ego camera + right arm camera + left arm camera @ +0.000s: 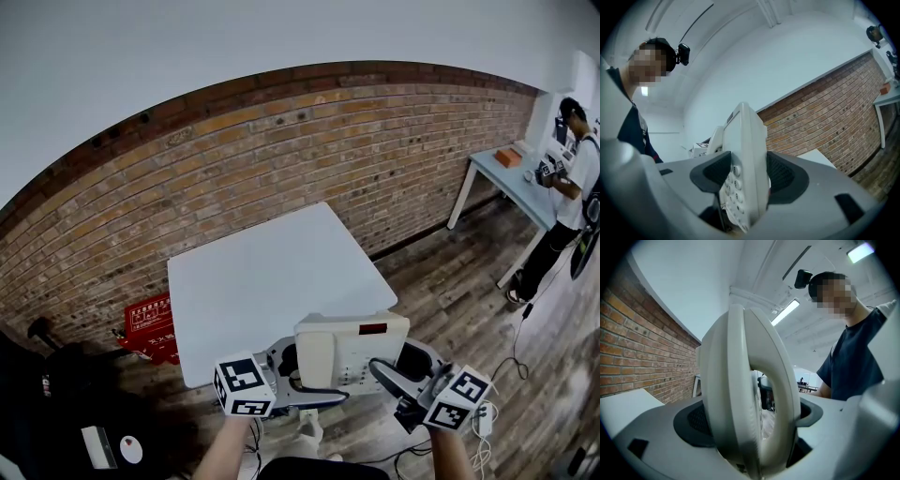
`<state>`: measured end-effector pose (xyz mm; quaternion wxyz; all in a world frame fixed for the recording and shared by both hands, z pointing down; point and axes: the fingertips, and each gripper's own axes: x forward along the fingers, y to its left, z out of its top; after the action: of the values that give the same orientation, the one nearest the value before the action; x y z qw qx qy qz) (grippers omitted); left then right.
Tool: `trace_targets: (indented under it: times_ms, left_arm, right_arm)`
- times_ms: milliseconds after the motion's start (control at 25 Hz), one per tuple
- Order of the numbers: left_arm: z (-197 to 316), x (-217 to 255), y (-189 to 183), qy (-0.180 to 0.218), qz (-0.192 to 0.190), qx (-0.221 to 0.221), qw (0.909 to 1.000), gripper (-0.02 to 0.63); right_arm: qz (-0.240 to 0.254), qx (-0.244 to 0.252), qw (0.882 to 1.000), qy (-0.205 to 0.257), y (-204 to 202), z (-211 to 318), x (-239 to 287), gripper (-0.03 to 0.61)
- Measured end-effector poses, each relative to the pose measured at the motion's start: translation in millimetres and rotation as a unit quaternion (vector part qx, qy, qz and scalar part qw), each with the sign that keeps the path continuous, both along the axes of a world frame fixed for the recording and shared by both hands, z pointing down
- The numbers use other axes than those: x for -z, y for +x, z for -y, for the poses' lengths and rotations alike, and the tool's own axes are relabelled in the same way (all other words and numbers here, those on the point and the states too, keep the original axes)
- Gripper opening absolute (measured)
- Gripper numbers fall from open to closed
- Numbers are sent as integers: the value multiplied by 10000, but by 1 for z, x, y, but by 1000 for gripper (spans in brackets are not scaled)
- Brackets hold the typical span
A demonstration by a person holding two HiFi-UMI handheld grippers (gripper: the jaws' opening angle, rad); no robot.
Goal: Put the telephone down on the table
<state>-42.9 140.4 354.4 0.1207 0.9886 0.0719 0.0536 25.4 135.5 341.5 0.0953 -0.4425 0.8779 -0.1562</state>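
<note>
The cream plastic desk telephone (361, 349) is clamped at 9 o'clock by your left hand-held gripper (298, 375), at 3 o'clock by your right hand-held gripper (405, 367); white square counter (262, 281) at 12 o'clock.

Grips the telephone (352, 349) from both sides: left gripper (298, 377) with jaws pressed on the handset (740, 394) end, right gripper (394, 375) with jaws pressed on the keypad (733, 187) edge. Extends left forearm (221, 452) and right forearm (451, 457) forward, low in the head view.
</note>
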Motion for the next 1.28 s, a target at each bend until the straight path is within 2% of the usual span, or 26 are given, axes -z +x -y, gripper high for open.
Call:
trace_targets:
  times_ms: [1280]
  left_arm:
    - [149, -1, 7, -199, -119, -508, 9984, 477]
  right_arm:
    - [-39, -513, 9985, -210, 7, 143, -2, 241]
